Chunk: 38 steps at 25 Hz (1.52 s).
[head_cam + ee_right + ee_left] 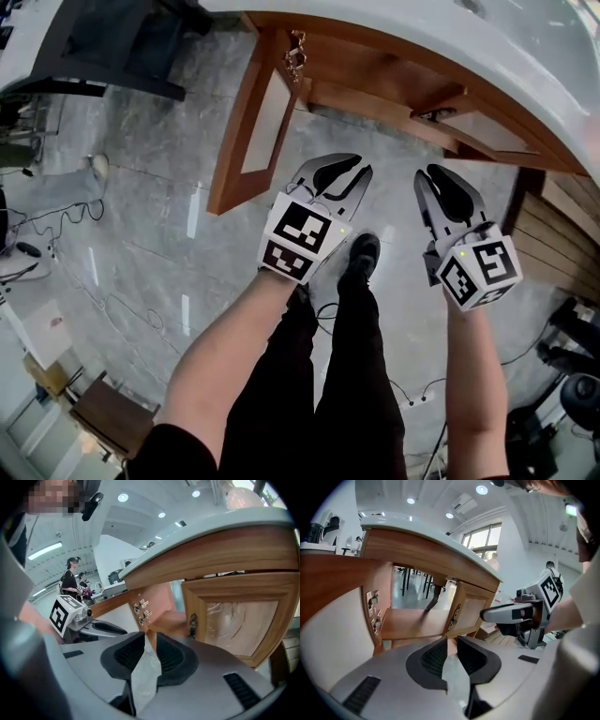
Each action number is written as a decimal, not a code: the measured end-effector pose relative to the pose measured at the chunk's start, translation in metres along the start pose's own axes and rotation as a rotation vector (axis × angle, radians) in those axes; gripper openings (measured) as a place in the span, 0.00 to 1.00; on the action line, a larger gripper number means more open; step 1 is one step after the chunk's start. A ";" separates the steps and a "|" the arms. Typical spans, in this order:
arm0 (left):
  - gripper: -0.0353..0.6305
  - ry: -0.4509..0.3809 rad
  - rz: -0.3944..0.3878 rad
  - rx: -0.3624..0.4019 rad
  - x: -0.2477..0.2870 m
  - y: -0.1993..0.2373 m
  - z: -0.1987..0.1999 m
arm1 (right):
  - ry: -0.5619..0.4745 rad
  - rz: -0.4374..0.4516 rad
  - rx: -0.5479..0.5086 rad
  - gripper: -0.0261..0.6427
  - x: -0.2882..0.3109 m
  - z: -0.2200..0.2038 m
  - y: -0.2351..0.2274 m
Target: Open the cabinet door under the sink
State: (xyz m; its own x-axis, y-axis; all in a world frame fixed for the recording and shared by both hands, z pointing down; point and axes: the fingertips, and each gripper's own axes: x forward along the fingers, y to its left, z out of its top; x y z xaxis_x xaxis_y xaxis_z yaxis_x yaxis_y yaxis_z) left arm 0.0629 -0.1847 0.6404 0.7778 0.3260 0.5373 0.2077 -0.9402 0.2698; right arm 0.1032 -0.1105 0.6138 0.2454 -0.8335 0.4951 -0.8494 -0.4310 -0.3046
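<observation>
The wooden cabinet under the white sink counter (525, 56) has its left door (248, 122) swung wide out, showing the bare shelf (412, 623) inside. The right door (487, 131) is closed, with a dark handle (191, 625) at its inner edge. My left gripper (345, 171) hangs over the floor in front of the opening, clear of the door. Its jaws stand a narrow gap apart with nothing between them (451, 641). My right gripper (436, 173) is beside it, short of the closed door, also narrowly open and empty (150, 637).
The person's legs and black shoes (361, 258) are below the grippers on the grey marble floor. Cables (56, 220) trail at the left. A dark stand (103, 56) is at the upper left, and wooden slats (553, 234) at the right. People stand far off (70, 581).
</observation>
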 end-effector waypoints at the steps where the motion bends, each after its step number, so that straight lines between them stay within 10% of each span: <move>1: 0.17 0.000 0.008 -0.008 0.011 0.002 0.007 | 0.001 -0.004 -0.004 0.18 -0.002 0.003 -0.013; 14: 0.17 -0.031 0.023 -0.009 0.107 0.040 0.047 | 0.053 -0.125 0.058 0.22 0.039 -0.010 -0.101; 38: 0.17 0.014 -0.032 0.107 0.105 0.071 0.028 | -0.005 -0.431 0.210 0.24 0.094 -0.031 -0.131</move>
State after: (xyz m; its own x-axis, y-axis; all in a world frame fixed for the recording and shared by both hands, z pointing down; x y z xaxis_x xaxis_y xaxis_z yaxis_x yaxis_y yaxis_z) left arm 0.1758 -0.2196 0.6931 0.7617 0.3570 0.5407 0.2955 -0.9341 0.2003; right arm 0.2234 -0.1214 0.7252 0.5573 -0.5646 0.6088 -0.5570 -0.7980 -0.2301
